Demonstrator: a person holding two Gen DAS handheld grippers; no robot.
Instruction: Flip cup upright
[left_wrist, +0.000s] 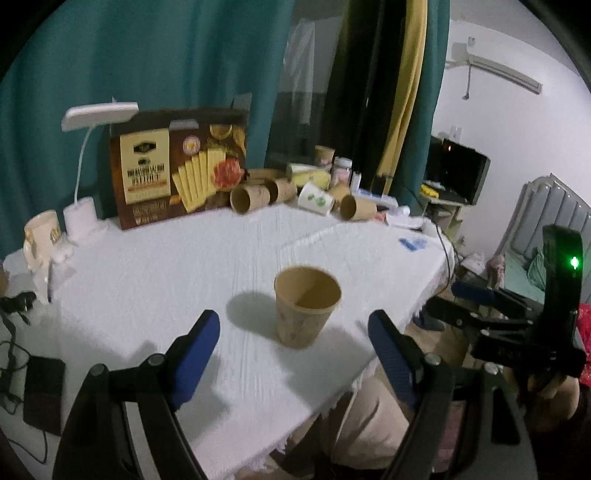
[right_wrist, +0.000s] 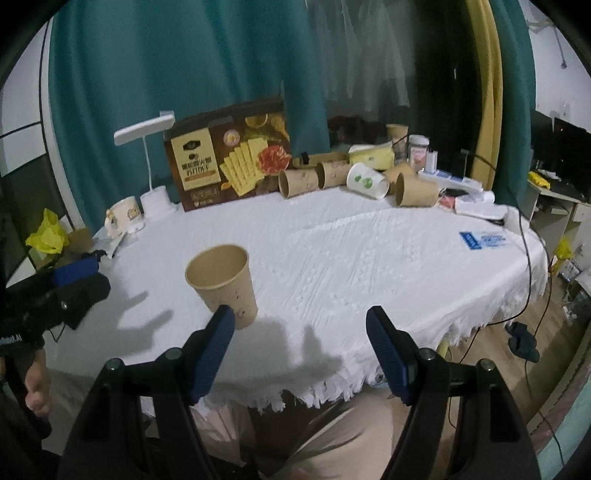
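I'm seeing my left gripper (left_wrist: 291, 339) standing half open and empty at the frame's bottom, as is my right gripper (right_wrist: 300, 332). The brown paper cup (left_wrist: 306, 308) is standing mouth-up on the white tablecloth (left_wrist: 166, 273), centre frame, nearer the left gripper, between its jaws' line.

White textured cloth covers the table (right_wrist: 369, 258), fringe hanging off the near edge. A brown paper cup (right_wrist: 225, 284) stands upright near the front. Along the back: a biscuit box (right_wrist: 229, 155), a white desk lamp (right_wrist: 155, 199), a mug (right_wrist: 123, 216), several tipped paper cups (right_wrist: 413, 192), a blue-printed packet (right_wrist: 484, 240) at right.
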